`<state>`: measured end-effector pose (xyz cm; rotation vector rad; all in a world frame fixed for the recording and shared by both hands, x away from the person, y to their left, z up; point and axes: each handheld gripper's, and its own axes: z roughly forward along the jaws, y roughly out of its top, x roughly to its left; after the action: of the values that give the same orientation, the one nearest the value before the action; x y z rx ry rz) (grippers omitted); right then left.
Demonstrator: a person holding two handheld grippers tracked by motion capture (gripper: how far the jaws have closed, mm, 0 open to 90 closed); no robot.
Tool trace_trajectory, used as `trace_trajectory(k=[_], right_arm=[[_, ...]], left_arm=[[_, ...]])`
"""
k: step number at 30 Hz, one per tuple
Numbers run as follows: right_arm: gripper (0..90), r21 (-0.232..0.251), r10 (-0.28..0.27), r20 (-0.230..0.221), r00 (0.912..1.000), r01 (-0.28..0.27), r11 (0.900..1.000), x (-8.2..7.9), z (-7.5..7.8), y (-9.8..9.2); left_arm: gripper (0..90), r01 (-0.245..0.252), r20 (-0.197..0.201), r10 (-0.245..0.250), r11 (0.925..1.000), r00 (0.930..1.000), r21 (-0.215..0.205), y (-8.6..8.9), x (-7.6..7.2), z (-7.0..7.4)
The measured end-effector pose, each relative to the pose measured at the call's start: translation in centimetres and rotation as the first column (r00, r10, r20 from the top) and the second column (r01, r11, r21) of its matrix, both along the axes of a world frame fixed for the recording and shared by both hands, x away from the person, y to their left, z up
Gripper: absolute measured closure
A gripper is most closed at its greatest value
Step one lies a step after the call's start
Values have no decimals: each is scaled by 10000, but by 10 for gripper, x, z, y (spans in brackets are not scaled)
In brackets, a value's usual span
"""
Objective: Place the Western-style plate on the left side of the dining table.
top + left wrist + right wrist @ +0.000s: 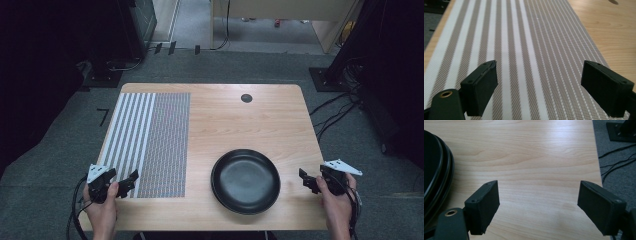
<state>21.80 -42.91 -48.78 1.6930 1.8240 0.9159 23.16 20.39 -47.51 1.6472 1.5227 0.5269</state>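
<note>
gripper (539, 87) gapes over striped mat (524, 37)

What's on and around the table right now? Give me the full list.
placemat: one, grey and white striped, flat on the table's left part
plate: one, black, near edge, right of the placemat
table: one, light wood, with a dark round hole at the far edge
cables: several, black, on the grey floor to the right
left gripper: one, black, jaws open, over the placemat's near corner
right gripper: one, black, jaws open, right of the plate
hands: two, one holding each gripper
</note>
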Motion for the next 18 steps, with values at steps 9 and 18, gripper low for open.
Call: trace_trajectory(k=[9,18], right_arm=[[189,357,-307,263,9992,298,9989,10,6,8],[221,1450,-362,721,9967,255,9891,8,4,10]], left_arm=[[135,221,103,-215,9979,9997,-607,-28,26,6],[135,958,208,-948,9939,9953,-553,-58,31,-1]])
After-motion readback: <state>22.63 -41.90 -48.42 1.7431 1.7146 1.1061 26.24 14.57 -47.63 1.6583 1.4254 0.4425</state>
